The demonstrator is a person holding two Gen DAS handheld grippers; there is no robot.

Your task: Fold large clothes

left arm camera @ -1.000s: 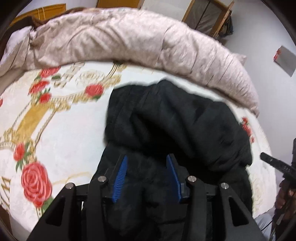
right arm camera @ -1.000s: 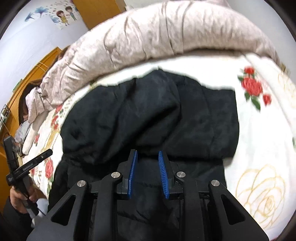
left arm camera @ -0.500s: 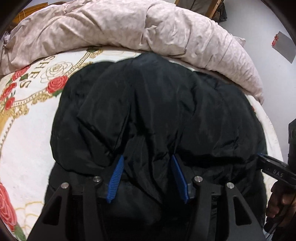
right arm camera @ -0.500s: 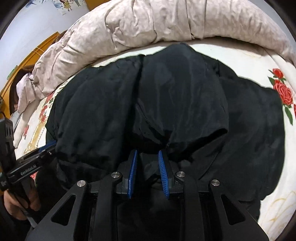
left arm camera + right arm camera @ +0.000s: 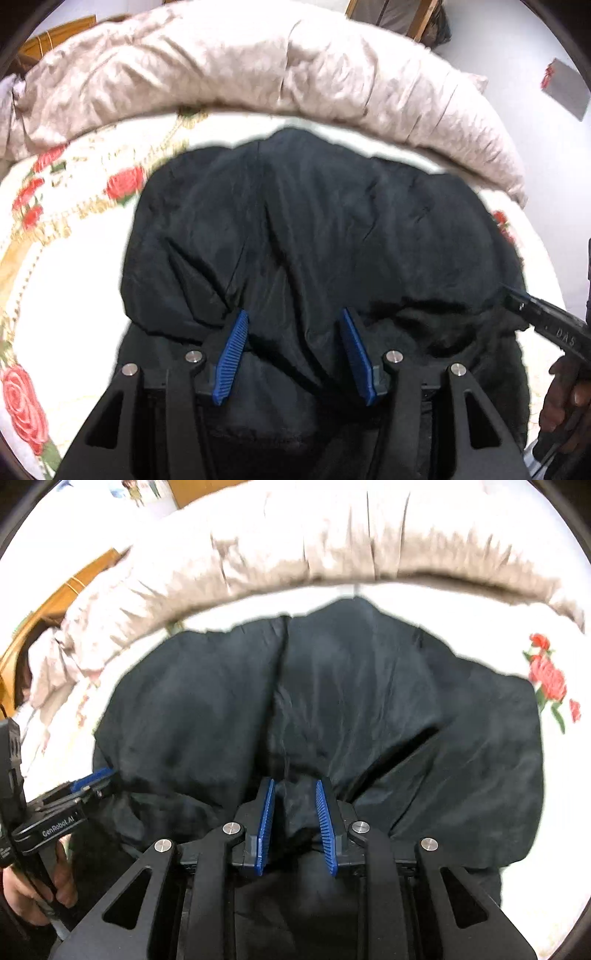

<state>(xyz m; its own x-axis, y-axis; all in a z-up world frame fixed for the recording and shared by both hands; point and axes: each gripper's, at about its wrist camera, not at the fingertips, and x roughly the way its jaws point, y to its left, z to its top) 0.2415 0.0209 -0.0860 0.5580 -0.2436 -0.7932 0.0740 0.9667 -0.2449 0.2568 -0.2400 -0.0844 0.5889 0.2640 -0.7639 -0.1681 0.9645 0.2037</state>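
A large black padded jacket (image 5: 314, 240) lies spread on the rose-patterned bed sheet (image 5: 66, 258), its far part folded over toward me. My left gripper (image 5: 293, 325) is shut on a thick fold at the jacket's near edge, blue pads wide apart around the bulk. My right gripper (image 5: 293, 794) is shut on another fold of the same jacket (image 5: 332, 701) further right. Each gripper shows at the edge of the other's view: the right gripper (image 5: 517, 301) in the left wrist view, the left gripper (image 5: 92, 777) in the right wrist view.
A rolled beige quilt (image 5: 258, 66) lies across the far side of the bed, also in the right wrist view (image 5: 332, 535). A wooden headboard (image 5: 74, 587) is at the left. A wooden frame (image 5: 391, 14) stands by the white wall beyond.
Both grippers have carried the jacket's near fold forward over the rest, then drawn back a little; the jacket now lies flatter, with more sheet showing around it.
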